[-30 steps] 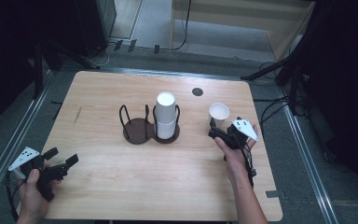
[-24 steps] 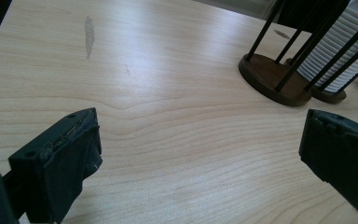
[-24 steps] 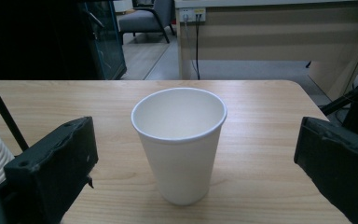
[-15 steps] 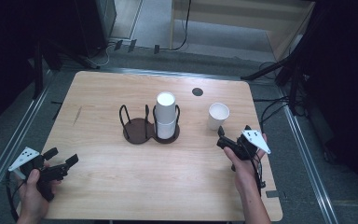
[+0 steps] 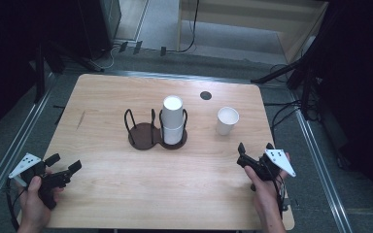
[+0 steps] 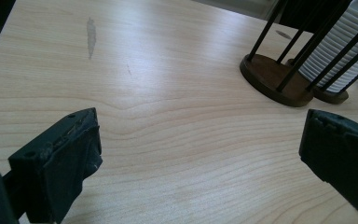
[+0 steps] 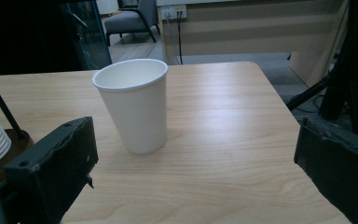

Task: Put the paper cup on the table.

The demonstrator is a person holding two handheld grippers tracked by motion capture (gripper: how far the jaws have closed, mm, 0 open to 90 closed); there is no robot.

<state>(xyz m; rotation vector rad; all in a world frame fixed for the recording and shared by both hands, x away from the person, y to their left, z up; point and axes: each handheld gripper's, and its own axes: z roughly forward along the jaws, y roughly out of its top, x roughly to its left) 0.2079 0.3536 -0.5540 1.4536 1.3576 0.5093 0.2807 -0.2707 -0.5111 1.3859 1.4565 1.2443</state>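
- The single white paper cup [image 5: 227, 120] stands upright and alone on the light wooden surface [image 5: 126, 204], right of centre in the high view and toward the upper part of the board; its mouth faces up, so its long axis is vertical
- The right claw [image 5: 255, 152] sits below the cup and slightly to its right in the high view, near the lower right edge of the board; its jaws stand wide apart and hold nothing; cup and claw are apart, with bare wood between them
- In the right gripper view the cup [image 7: 134, 107] rises left of centre, closer to the left jaw than to the right, so I judge that the claw would need a small shift to that side before moving forward to straddle it
- The left claw [image 5: 64, 165] rests at the lower left of the high view, jaws likewise spread and empty, well apart from the cup; the right hand is plainly the nearer one
- The dark two-ring wire cup holder [image 5: 148, 131] stands at the centre of the board, its right ring carrying a stack of white paper cups [image 5: 173, 119], its left ring empty; the lone cup lies to the right of this holder
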